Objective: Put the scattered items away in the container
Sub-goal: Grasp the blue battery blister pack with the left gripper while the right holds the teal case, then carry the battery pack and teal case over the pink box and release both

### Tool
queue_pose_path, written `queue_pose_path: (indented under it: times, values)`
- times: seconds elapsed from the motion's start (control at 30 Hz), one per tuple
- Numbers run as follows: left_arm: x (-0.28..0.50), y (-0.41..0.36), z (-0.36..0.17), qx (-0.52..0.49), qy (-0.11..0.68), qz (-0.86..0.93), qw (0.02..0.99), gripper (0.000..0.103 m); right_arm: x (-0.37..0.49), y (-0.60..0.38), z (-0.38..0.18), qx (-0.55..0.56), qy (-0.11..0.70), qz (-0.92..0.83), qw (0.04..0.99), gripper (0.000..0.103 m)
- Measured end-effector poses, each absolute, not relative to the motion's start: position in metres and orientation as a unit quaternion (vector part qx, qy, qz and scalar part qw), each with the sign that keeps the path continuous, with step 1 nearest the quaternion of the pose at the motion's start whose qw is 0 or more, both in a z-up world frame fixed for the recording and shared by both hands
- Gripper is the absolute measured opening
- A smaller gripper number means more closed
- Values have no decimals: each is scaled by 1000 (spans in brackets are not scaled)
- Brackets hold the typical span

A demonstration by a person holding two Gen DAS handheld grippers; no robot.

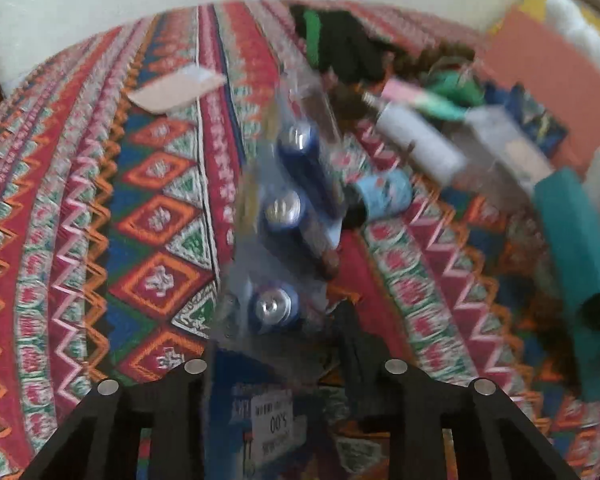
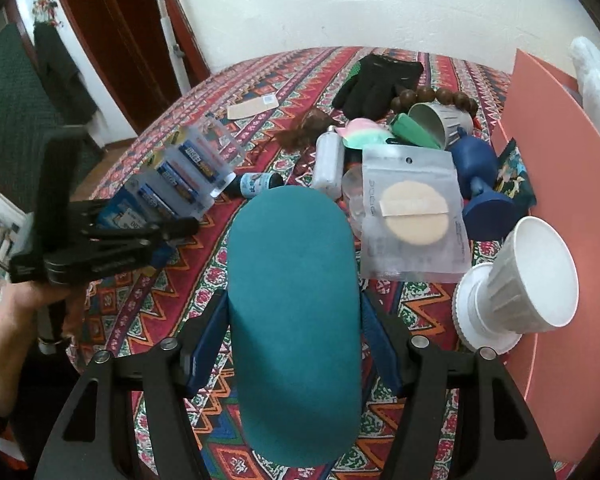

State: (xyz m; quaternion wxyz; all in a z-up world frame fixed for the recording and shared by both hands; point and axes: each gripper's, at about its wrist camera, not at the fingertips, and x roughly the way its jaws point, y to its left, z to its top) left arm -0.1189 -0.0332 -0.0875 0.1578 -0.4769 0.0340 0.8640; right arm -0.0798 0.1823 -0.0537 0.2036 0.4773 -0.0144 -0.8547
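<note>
The right gripper (image 2: 296,320) pinched a teal case (image 2: 294,320) between its two blue pads (image 2: 204,344), one pad on each long side. The case was smooth, long and rounded at its ends, and it stuck out forward over the striped cloth (image 2: 148,312) on the table. The left gripper (image 2: 172,232) was off to the left, held in a person's hand (image 2: 28,300). It pinched a clear pack of blue batteries (image 2: 188,180) by its near end, where a white price tag (image 1: 272,412) showed. The pack held three blue batteries in a row and pointed away from the fingers, up off the cloth. The left wrist view was blurry. Past the teal case lay a clear bag with a round tan puff (image 2: 414,216), just beside the case's far end. A small blue bottle (image 2: 258,183) and a white tube (image 2: 329,162) lay near there too. A white ribbed cup (image 2: 528,280) lay tipped on a white lid at the right. A black glove (image 2: 374,82) and brown beads (image 2: 432,98) lay farther back. A pink board (image 2: 568,200) stood along the right edge.
</note>
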Motion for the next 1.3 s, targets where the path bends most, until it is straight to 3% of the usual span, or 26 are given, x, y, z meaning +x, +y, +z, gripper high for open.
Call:
queue_pose_path:
  times: [0.03, 0.13, 0.57, 0.97, 1.3]
  values:
    - [-120, -34, -90, -477, 30, 864, 159, 33, -81, 181, -54, 478, -12, -854, 204, 68]
    - [-123, -36, -84, -473, 5, 866, 163, 13, -83, 179, -55, 479, -9, -854, 203, 68]
    - [-87, -51, -7, -384, -103, 889, 225, 13, -70, 188, -28, 446, -94, -856, 242, 67]
    - [-53, -23, 62, -320, -105, 900, 276, 13, -15, 218, 63, 315, -145, -911, 224, 67]
    - [-45, 86, 125, -283, -47, 893, 346, 13, 27, 304, 149, 185, -158, -965, 100, 67]
